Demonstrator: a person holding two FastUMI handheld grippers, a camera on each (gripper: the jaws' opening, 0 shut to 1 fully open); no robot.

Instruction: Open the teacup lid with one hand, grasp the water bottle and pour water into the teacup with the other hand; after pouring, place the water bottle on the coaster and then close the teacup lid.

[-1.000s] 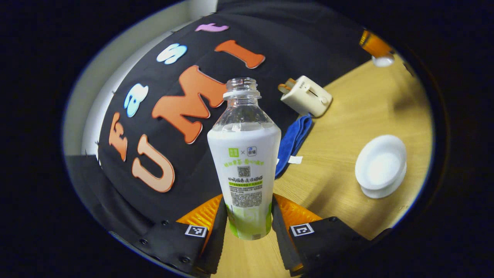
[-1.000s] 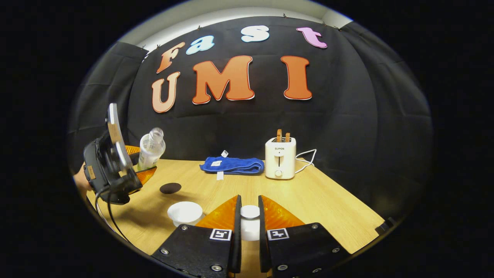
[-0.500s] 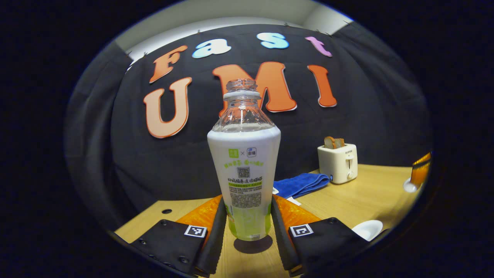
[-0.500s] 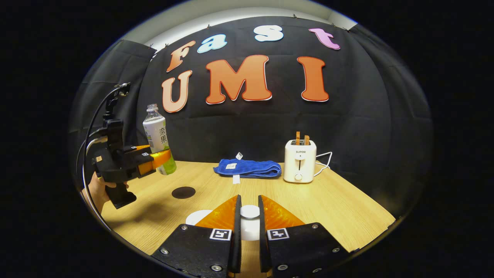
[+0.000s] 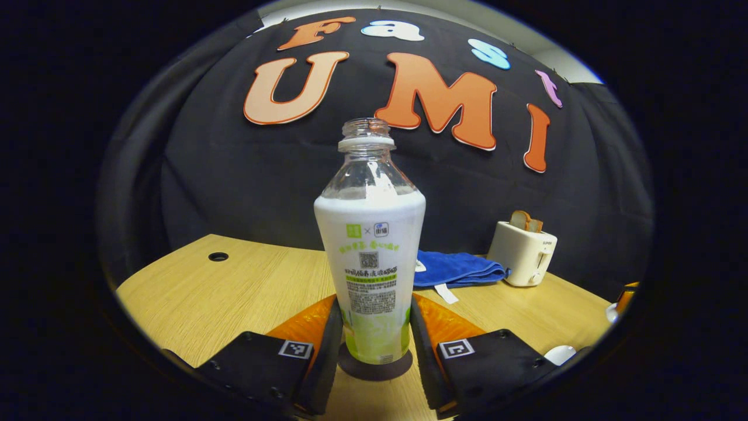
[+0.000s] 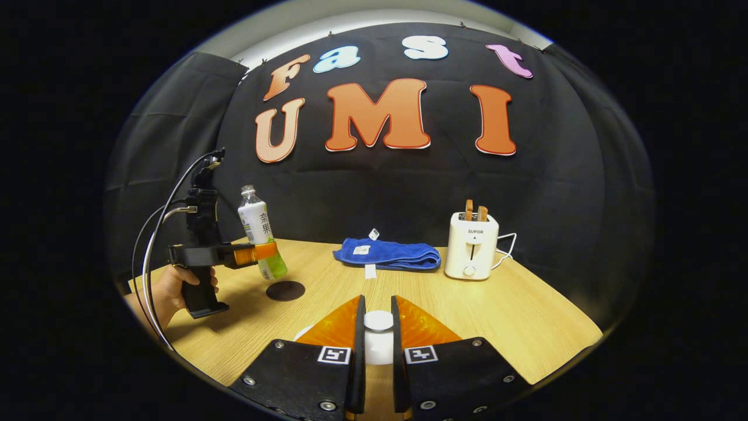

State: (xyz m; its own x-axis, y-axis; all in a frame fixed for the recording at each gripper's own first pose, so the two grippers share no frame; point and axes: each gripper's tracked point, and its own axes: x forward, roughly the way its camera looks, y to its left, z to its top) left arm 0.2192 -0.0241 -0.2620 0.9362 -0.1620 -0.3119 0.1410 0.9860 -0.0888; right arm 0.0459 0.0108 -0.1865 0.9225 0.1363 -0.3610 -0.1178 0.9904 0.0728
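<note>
Beside the towel (image 5: pixel 459 270) and toaster (image 5: pixel 523 251), our left gripper (image 5: pixel 374 327) clamped the upright bottle (image 5: pixel 370 251) above the coaster (image 6: pixel 285 290); our right gripper (image 6: pixel 378 339) pinched the lid (image 6: pixel 378 321).

Wooden table (image 6: pixel 497 316) bearing a dark round coaster (image 6: pixel 285 290), a folded blue towel (image 6: pixel 388 255) and a white toaster (image 6: pixel 471 245).

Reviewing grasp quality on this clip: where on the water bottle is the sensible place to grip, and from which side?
Low on the labelled body, from the side. The water bottle is upright, its walls there near straight, then it tapers to a narrow open neck. The left gripper has it just so, one finger each side, above the coaster.
</note>
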